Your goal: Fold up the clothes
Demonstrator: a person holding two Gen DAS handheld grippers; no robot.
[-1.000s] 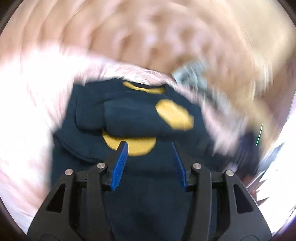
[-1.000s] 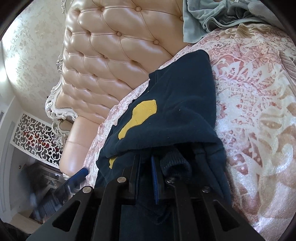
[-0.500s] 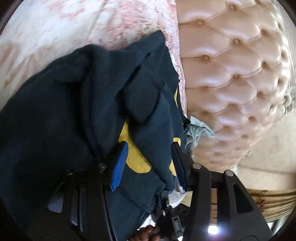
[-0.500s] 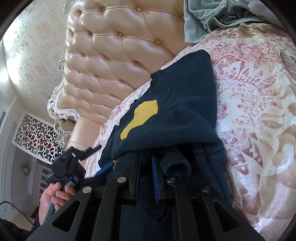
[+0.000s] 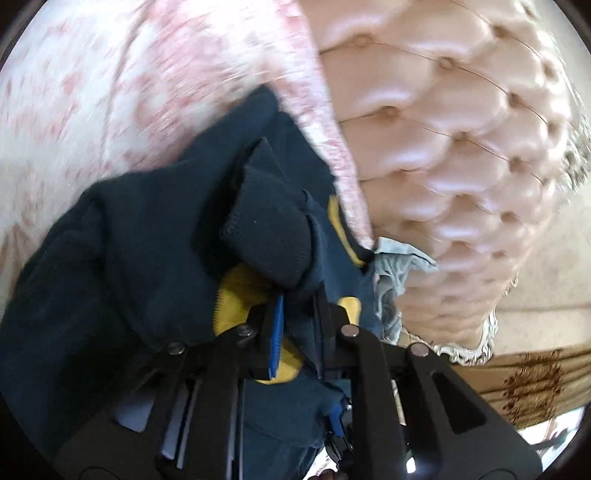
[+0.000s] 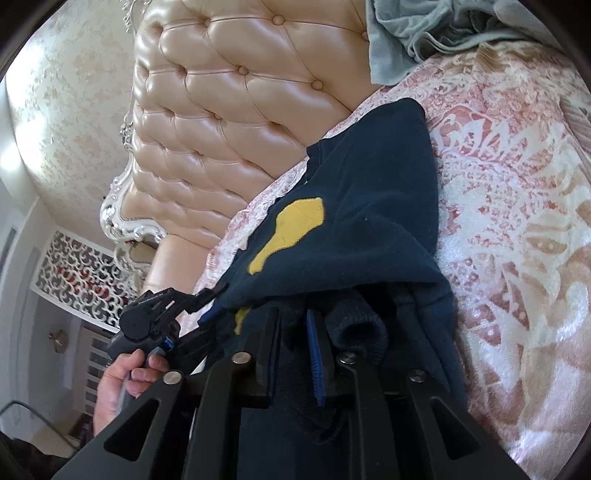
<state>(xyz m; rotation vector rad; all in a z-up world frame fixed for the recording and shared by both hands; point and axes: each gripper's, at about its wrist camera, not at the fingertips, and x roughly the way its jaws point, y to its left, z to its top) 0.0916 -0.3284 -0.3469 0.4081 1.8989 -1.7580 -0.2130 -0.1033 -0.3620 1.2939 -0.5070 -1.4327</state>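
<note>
We count one navy sweater [image 6: 369,221] with yellow patches [image 6: 291,229] lying on the pink patterned bedspread [image 6: 517,221] against the tufted headboard [image 6: 229,122], and one grey-green garment [image 6: 424,33] heaped at the far right. Our left gripper [image 5: 297,317] is clenched on sweater fabric beside a ribbed cuff [image 5: 269,236], and our right gripper [image 6: 293,343] is likewise clamped on a fold. Only the right wrist view shows the hand [image 6: 122,384] holding the left gripper.
</note>
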